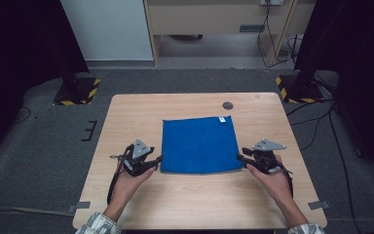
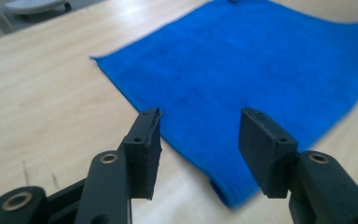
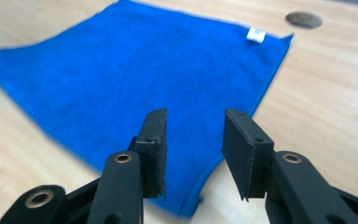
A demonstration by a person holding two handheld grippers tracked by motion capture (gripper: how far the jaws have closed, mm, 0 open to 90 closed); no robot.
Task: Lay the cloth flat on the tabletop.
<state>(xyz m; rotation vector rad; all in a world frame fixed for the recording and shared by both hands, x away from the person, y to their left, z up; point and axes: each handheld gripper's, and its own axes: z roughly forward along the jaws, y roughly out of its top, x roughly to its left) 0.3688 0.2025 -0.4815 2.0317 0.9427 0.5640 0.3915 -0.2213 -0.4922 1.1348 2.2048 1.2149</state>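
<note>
A blue cloth [image 1: 198, 144] lies flat and square in the middle of the wooden table [image 1: 190, 204], a small white label [image 1: 221, 119] at its far right corner. My left gripper [image 1: 157, 160] sits at the cloth's near left corner, jaws apart. In the left gripper view the open jaws [image 2: 200, 126] hover over that corner of the cloth [image 2: 242, 60], pressing nothing. My right gripper [image 1: 241, 157] is at the near right corner. Its jaws [image 3: 193, 130] stand open above the cloth's edge [image 3: 135, 65], with the label [image 3: 256, 34] farther off.
A dark round hole [image 1: 228, 105] is set in the table beyond the cloth. Two stands with yellow-black striped bases [image 1: 77, 91] [image 1: 299, 90] rest on the grey floor past the far corners. Bare wood surrounds the cloth on all sides.
</note>
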